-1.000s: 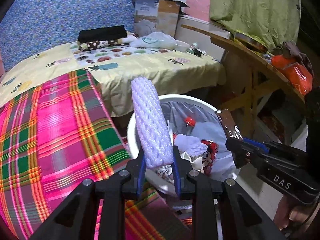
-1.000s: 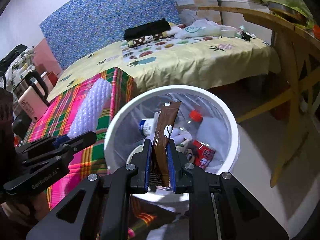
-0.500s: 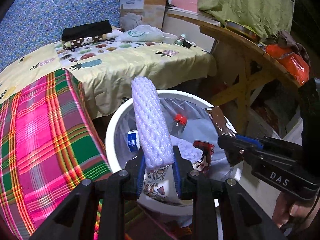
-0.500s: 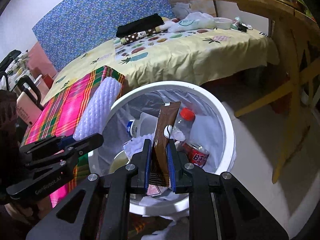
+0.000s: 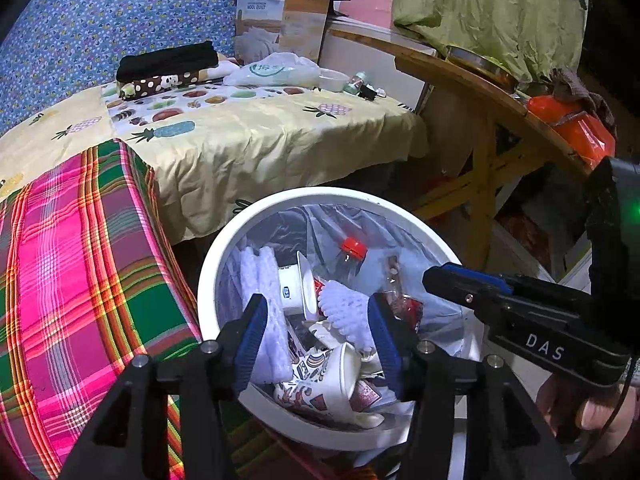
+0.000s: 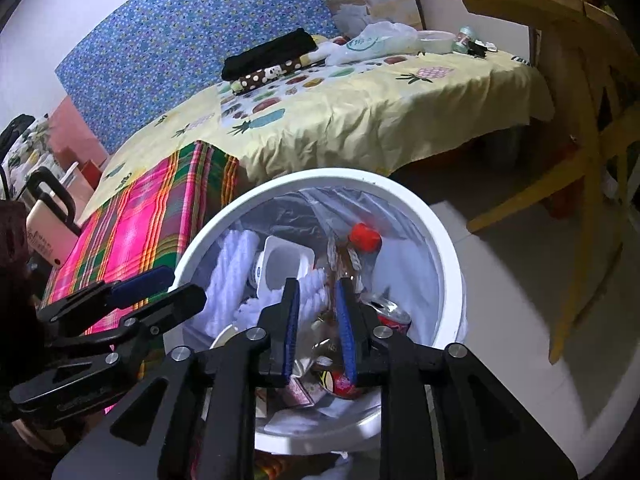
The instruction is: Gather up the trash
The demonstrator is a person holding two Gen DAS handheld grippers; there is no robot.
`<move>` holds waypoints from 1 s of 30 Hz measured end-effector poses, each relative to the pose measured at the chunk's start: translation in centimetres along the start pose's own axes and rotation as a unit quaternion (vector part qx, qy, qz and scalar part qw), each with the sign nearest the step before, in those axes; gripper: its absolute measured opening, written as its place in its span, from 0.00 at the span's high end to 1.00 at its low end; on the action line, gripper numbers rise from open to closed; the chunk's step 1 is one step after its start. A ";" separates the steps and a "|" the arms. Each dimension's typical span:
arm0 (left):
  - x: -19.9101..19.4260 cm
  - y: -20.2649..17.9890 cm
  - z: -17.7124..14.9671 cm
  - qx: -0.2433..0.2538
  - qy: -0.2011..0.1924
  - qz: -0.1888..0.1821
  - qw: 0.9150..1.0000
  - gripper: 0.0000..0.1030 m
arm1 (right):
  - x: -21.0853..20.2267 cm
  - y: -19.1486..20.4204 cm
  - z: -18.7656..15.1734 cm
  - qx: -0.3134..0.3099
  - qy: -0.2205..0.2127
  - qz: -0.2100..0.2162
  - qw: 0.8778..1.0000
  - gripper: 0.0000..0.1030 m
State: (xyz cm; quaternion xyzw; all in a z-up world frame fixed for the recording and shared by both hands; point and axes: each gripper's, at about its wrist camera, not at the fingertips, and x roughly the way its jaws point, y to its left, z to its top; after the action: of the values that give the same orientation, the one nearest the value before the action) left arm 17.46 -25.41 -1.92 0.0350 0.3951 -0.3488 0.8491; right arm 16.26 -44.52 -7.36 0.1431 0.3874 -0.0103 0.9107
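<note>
The white bin [image 5: 320, 194] with a clear liner stands below both grippers. My left gripper [image 5: 316, 308] hangs over it, jaws opening and nothing between them. The lavender foam net sleeve [image 5: 260, 280] lies inside the bin against its left wall, free of the pads. My right gripper [image 6: 318, 286] is over the same bin [image 6: 320, 176], its jaws opening a little. The brown wrapper [image 6: 340, 260] is a blur just beyond its fingertips, dropping among the trash. Each gripper shows in the other's view: right gripper [image 5: 460, 284], left gripper [image 6: 160, 292].
The bin holds a red-capped bottle [image 5: 352, 248], a white tub [image 6: 280, 264], a patterned paper cup [image 5: 332, 380] and a red can [image 6: 390, 314]. A bed with a plaid blanket [image 5: 80, 260] and yellow sheet [image 5: 260, 140] lies left and behind. A wooden table [image 5: 480, 92] stands right, over tiled floor [image 6: 520, 300].
Both grippers shifted further over the bin. The left jaws spread wide and the foam sleeve fell into the bin. The right jaws parted and the brown wrapper slipped out downward.
</note>
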 end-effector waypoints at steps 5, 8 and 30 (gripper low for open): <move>-0.6 0.3 0.0 -0.007 -0.005 0.002 1.000 0.45 | -0.5 0.1 0.1 -0.006 -0.008 0.005 1.000 0.79; -1.1 0.4 -0.2 -0.009 -0.009 0.005 1.000 0.44 | -0.9 0.3 0.0 -0.011 -0.011 0.004 1.000 0.79; -7.8 1.1 -3.8 -0.023 -0.045 0.073 0.996 0.38 | -4.5 4.5 -2.6 -0.060 -0.027 -0.001 0.998 0.79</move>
State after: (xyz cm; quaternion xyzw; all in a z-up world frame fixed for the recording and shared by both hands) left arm 12.21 -18.87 0.67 0.0285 0.3604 -0.2776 0.8901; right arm 11.82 -39.91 -4.75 0.0873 0.3631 0.0086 0.9276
